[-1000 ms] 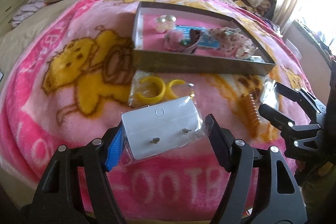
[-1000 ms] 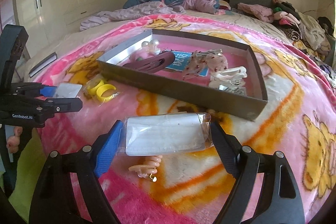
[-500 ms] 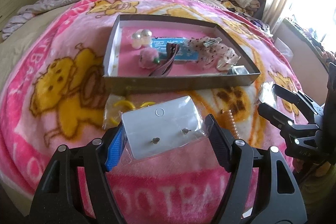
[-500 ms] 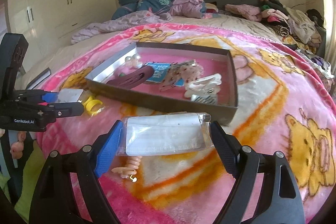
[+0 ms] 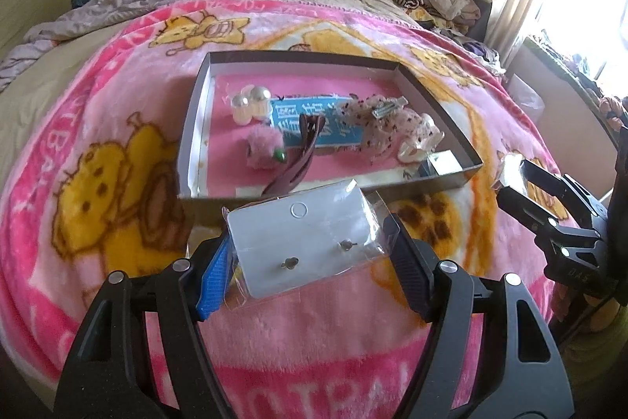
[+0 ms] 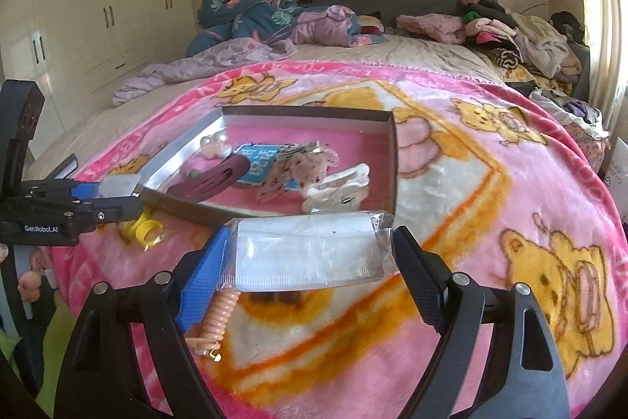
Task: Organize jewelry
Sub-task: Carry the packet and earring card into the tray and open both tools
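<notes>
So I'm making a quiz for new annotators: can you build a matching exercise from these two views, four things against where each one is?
Things:
1. earring card
2. clear packet
3. pink pom-pom
4. yellow rings

Places:
A. on the blanket, outside the tray
B. in the right claw
C. inside the tray
D. in the left claw

Pairs: 1-D, 2-B, 3-C, 4-A

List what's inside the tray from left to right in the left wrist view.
Pearl earrings → pink pompom → dark hair clip → dotted pink bow → white claw clip, all in the tray.
</notes>
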Demonstrator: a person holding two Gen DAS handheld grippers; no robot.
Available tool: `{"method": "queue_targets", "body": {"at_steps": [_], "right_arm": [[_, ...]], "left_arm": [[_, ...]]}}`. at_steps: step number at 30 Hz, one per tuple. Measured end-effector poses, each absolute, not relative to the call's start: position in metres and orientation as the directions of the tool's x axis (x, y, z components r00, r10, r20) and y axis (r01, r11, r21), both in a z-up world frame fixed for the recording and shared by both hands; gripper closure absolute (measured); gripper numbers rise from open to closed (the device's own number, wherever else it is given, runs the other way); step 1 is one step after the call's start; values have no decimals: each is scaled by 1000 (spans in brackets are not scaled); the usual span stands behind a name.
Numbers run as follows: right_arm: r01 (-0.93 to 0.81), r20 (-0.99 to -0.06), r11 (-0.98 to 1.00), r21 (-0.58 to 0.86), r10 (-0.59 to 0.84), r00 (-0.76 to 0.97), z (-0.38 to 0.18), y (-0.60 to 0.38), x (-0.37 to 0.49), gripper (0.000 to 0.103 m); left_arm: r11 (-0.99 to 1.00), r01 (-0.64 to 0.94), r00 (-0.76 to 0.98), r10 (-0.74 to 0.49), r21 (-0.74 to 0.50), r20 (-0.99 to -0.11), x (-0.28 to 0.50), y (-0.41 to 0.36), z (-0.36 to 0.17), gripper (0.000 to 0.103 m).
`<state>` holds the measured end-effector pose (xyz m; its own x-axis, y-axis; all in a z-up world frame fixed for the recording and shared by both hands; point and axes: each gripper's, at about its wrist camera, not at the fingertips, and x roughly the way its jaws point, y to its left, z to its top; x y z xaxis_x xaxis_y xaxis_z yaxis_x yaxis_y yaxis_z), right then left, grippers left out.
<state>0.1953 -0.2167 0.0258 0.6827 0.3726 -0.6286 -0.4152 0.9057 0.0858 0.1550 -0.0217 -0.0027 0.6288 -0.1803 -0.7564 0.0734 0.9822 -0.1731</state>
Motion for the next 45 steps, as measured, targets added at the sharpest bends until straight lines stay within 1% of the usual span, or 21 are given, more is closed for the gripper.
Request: {"method": "queue_targets", "body": {"at_steps": [7, 18, 23, 30, 33, 35, 37, 38, 40, 43, 45], "right_arm": [[-398, -629, 914, 83, 358, 690, 26, -220, 205, 21], [-395, -623, 916, 71, 350, 699, 26, -213, 229, 21], [-400, -623, 914, 62, 349, 700, 25, -206, 247, 21], [-393, -655, 918, 51, 327, 681, 5, -191, 277, 20], [-384, -668, 922, 48, 315, 674, -4, -188, 283, 18], [-386, -670, 921, 57, 322, 669, -6, -187, 284, 15], [-382, -668, 923, 54, 318, 673, -6, -187, 284, 9], [-380, -667, 923, 54, 317, 674, -7, -187, 284, 9], [-380, -665, 923, 57, 319, 675, -6, -189, 282, 7], [-374, -661, 926, 58, 316, 680, -4, -193, 277, 7], [-368, -658, 927, 65, 318, 683, -3, -196, 272, 7]], "left_arm": [[981, 74, 634, -187, -182, -751, 170, -19, 2, 40], [984, 55, 644, -166, -171, -747, 203, -6, 8, 40], [986, 24, 636, -142, -165, -758, 220, 5, 0, 40], [988, -4, 610, -122, -157, -783, 238, 11, -16, 39], [988, -5, 600, -119, -152, -791, 240, 11, -22, 39], [989, -5, 597, -117, -150, -794, 241, 10, -25, 38], [989, -7, 594, -115, -148, -796, 240, 10, -27, 35], [989, -10, 593, -112, -147, -797, 241, 10, -27, 32], [989, -7, 594, -115, -149, -796, 240, 10, -27, 31], [989, -7, 600, -112, -145, -792, 239, 10, -27, 23], [990, -8, 602, -109, -143, -791, 237, 9, -25, 21]]}}
